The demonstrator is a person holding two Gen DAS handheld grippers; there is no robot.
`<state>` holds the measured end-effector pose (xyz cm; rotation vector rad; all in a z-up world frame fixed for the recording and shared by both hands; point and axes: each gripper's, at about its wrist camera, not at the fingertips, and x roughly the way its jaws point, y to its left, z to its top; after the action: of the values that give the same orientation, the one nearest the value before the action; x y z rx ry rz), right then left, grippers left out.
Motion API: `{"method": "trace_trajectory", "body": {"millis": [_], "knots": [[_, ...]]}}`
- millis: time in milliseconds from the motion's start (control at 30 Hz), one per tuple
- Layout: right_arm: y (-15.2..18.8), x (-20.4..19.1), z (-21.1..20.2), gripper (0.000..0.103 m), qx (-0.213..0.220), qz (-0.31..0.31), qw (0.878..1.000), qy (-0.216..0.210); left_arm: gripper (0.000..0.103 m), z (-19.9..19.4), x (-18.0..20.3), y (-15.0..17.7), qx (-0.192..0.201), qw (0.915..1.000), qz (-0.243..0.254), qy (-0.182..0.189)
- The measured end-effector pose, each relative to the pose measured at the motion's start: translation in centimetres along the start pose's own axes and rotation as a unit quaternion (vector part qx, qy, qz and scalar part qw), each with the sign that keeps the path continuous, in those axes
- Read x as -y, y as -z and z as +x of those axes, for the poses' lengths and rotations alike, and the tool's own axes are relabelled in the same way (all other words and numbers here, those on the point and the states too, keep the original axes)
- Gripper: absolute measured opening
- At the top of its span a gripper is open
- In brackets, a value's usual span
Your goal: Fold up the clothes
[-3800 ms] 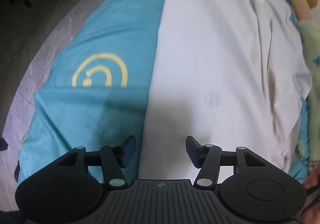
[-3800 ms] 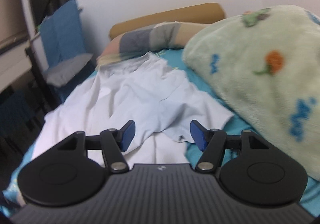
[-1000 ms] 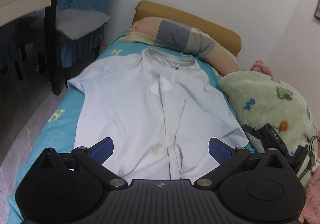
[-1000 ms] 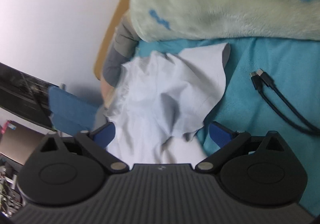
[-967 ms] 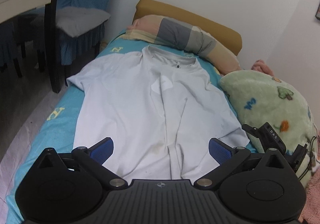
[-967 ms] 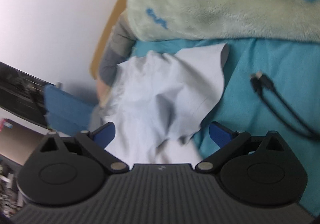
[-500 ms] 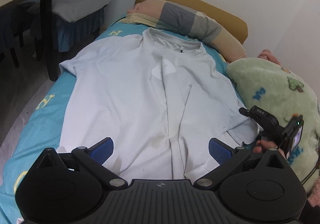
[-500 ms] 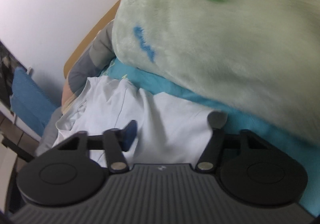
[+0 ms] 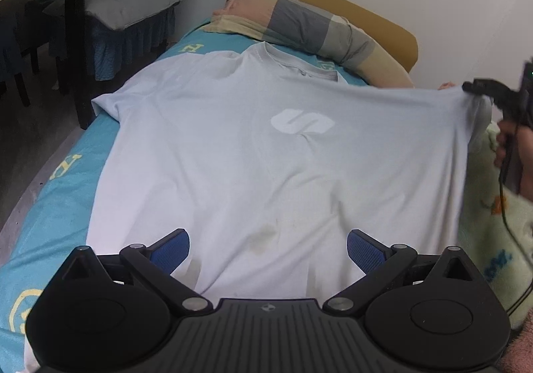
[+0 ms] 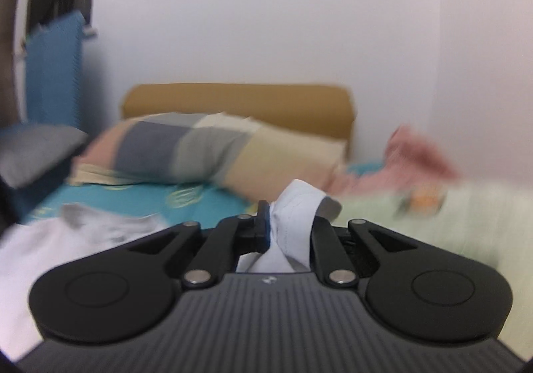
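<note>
Between the fingers of the right gripper (image 10: 289, 233), a bunched fold of the pale T-shirt (image 9: 266, 153) is being pinched; the jaws are standing nearly together on the cloth, and this view is blurred. Seen from the left wrist, that gripper (image 9: 479, 89) is holding the shirt's sleeve end raised and pulled out sideways, above the green fleece blanket (image 9: 483, 239). The left gripper (image 9: 268, 249) is hovering with its jaws spread wide and nothing between them, over the shirt's lower hem, where brownish stains are showing. The shirt is lying face up, otherwise flat, on the teal bed sheet (image 9: 56, 206), its collar toward the patchwork pillow (image 9: 309, 29) and the tan headboard (image 9: 333, 3). A chair with a grey cushion (image 9: 116, 6) is standing beside the bed.
</note>
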<state>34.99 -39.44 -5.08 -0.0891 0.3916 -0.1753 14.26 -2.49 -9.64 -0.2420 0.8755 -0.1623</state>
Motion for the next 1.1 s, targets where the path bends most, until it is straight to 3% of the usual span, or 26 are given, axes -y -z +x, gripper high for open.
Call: {"method": "trace_trajectory", "body": {"millis": [100,167,200,233,267,300,433,600,667,800,867,900,1000,1067,1100], "knots": [[-0.3,0.1,3.1,0.011,-0.022,-0.048,0.997,0.050,0.102,0.9,0.3,0.0,-0.006,0.9999,0.014,0.000],[0.7,0.3,4.5,0.017,-0.053,-0.035,0.997,0.045,0.102,1.4,0.4,0.0,-0.010,0.9997,0.020,0.000],[1.2,0.5,4.6,0.035,-0.064,-0.018,0.997,0.036,0.102,1.6,0.4,-0.1,-0.012,0.9997,0.022,0.000],[1.8,0.7,4.5,0.048,-0.073,-0.001,0.997,0.029,0.102,1.7,0.4,-0.2,-0.012,0.9997,0.022,0.001],[2.3,1.0,3.9,0.073,-0.076,0.015,0.997,0.022,0.102,1.8,0.3,-0.3,-0.012,0.9997,0.023,0.002],[2.8,1.2,2.9,0.087,-0.074,0.031,0.997,0.014,0.102,1.8,0.2,-0.4,-0.012,0.9997,0.023,0.003],[5.1,1.3,-3.2,0.087,-0.096,0.061,0.993,-0.032,0.102,1.3,-0.3,-0.5,-0.013,0.9997,0.017,0.014],[10.9,2.4,-12.5,0.087,-0.216,0.108,0.968,-0.075,0.102,-0.6,-1.0,-0.4,-0.007,0.9995,-0.001,0.032],[14.0,2.2,-14.8,0.087,-0.291,0.115,0.945,-0.100,0.102,-1.5,-1.2,-0.3,-0.001,0.9993,-0.008,0.037],[20.3,1.0,-17.6,0.080,-0.437,0.110,0.879,-0.160,0.102,-3.4,-1.5,0.1,0.004,0.9989,-0.014,0.045],[22.1,-0.5,-18.0,0.080,-0.472,0.084,0.863,-0.158,0.102,-4.2,-1.6,0.3,0.002,0.9985,-0.020,0.050],[22.6,-1.1,-18.3,0.079,-0.483,0.076,0.858,-0.156,0.102,-4.5,-1.8,0.5,-0.002,0.9982,-0.026,0.054],[22.1,-2.5,-18.7,0.072,-0.473,0.093,0.859,-0.171,0.102,-5.0,-2.4,0.8,-0.016,0.9961,-0.056,0.067],[22.3,-3.9,-18.9,0.076,-0.488,0.071,0.853,-0.170,0.102,-5.2,-2.7,0.8,-0.022,0.9945,-0.071,0.075],[21.9,-4.3,-19.1,0.070,-0.485,0.062,0.856,-0.168,0.102,-5.3,-2.9,0.8,-0.023,0.9938,-0.077,0.078]]}}
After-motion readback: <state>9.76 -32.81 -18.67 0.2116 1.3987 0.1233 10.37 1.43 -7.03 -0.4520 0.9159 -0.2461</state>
